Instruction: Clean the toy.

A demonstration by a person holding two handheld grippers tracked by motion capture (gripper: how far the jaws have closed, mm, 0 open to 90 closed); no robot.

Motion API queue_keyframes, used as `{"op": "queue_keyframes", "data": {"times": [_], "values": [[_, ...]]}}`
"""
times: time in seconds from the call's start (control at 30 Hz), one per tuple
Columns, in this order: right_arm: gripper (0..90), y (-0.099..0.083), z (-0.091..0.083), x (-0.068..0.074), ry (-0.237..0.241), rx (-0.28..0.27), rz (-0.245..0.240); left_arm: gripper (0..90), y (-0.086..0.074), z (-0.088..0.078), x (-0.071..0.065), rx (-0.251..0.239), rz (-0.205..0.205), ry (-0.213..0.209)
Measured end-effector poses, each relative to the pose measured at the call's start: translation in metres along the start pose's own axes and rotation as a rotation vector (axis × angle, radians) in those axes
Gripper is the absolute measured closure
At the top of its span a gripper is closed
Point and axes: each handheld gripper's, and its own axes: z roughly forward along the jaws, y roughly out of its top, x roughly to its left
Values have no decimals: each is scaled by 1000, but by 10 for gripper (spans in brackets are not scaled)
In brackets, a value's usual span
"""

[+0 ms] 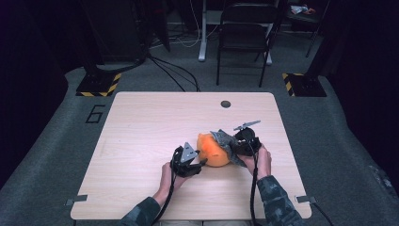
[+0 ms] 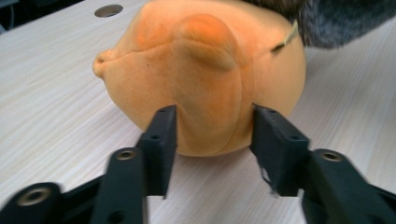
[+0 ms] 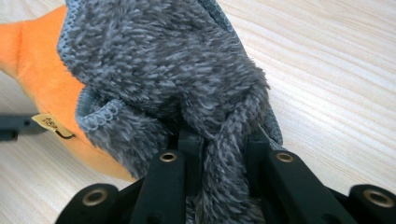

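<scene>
A rounded orange plush toy [image 1: 214,151] lies on the wooden table [image 1: 141,141], right of centre and toward the near edge. A grey fluffy cloth [image 1: 225,140] drapes over its right side. My left gripper [image 1: 200,163] sits at the toy's near-left. In the left gripper view its jaws stand apart around the toy's [image 2: 201,79] lower bulge; the gripper [image 2: 215,126] is open, and the pads do not visibly press. My right gripper [image 3: 224,149] is shut on a bunched fold of the grey cloth [image 3: 163,70]. A small paper tag [image 3: 46,122] hangs from the toy [image 3: 42,79].
A round cable hole [image 1: 226,104] sits in the table near its far edge. A black folding chair [image 1: 244,33] and stand legs with hazard-striped bases are on the floor beyond. Bare tabletop stretches to the left and far side of the toy.
</scene>
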Motion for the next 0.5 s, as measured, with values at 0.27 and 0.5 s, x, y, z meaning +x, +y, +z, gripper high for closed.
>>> {"op": "queue_keyframes", "data": {"times": [0.27, 0.5], "values": [[755, -1, 2, -2, -2, -14, 6, 713, -1, 12, -2, -23, 24, 18], [754, 6, -17, 2, 0, -60, -6, 814, 8, 6, 3, -28, -76, -8]]}}
